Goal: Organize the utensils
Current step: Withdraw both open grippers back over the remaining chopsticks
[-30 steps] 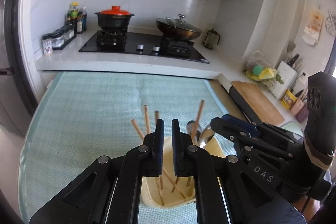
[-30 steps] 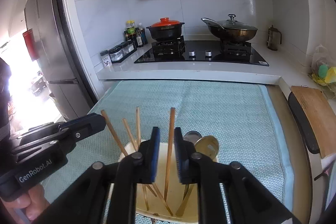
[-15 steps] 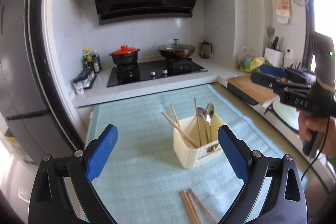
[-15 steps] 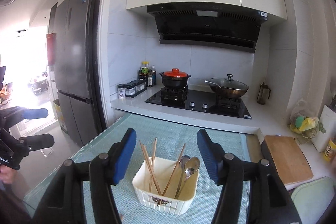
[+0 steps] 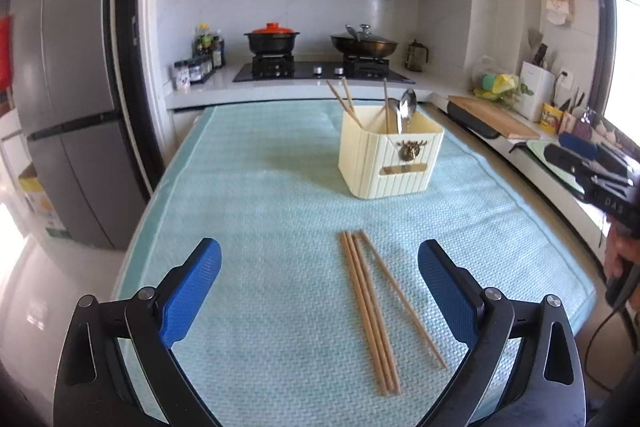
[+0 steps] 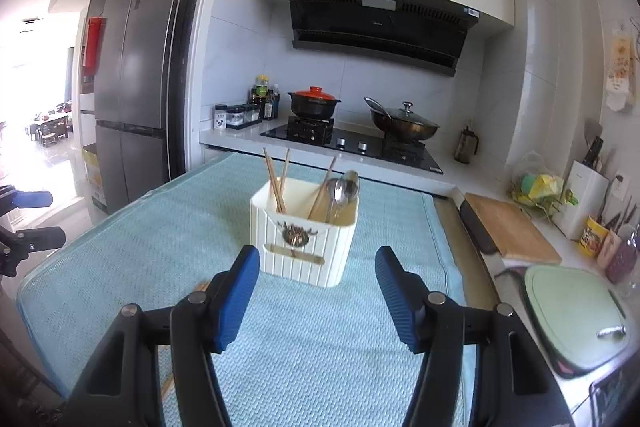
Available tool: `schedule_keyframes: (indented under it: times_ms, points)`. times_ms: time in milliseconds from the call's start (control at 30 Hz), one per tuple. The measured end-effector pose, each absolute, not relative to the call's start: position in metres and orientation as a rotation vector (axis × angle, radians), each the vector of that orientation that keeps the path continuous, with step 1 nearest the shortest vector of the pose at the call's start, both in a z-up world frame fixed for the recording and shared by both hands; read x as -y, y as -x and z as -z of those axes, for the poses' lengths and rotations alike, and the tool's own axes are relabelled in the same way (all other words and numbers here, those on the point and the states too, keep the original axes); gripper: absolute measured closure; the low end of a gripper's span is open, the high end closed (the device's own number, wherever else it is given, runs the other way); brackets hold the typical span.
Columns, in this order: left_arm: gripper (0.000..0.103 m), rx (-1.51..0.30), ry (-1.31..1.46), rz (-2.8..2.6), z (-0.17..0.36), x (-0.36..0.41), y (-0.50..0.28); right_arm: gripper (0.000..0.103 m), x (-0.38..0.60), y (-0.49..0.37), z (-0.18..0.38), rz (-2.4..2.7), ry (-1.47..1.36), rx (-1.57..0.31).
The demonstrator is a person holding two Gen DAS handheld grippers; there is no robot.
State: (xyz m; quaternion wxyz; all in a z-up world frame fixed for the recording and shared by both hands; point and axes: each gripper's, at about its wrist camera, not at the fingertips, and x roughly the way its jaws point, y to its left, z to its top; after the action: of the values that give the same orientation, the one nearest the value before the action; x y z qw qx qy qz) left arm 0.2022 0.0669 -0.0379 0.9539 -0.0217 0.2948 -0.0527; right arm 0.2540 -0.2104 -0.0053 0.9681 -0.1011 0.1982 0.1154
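Now we hold both grippers empty above the bench, which is covered by a pale green mat. Our left gripper has its jaws spread wide, and the loose chopsticks lie on the mat between its blue pads, toward the near edge. Three sticks lie touching side by side; a fourth splays off to their right. The cream utensil holder stands farther back, toward the far right corner, already carrying upright chopsticks and two spoons. Our right gripper is also wide open, facing the holder, with nothing between its pads.

The step in hand, we judge, is picking up the loose sticks. To do it well, we should bring the left gripper down across the bundle near its middle, so the sticks balance, and close on the three touching ones together. The stray stick may slip out, so we could nudge it in first or take it separately. The mat's weave may catch fingertips, so we should descend gently.
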Motion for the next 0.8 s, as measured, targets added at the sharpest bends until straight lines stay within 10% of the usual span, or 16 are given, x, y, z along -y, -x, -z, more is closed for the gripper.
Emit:
schedule_keyframes:
  times_ms: [800]
  points:
    - [0.004, -0.721, 0.1, 0.034, 0.127, -0.061, -0.231, 0.046, 0.184, -0.231, 0.115, -0.266, 0.133, -0.584]
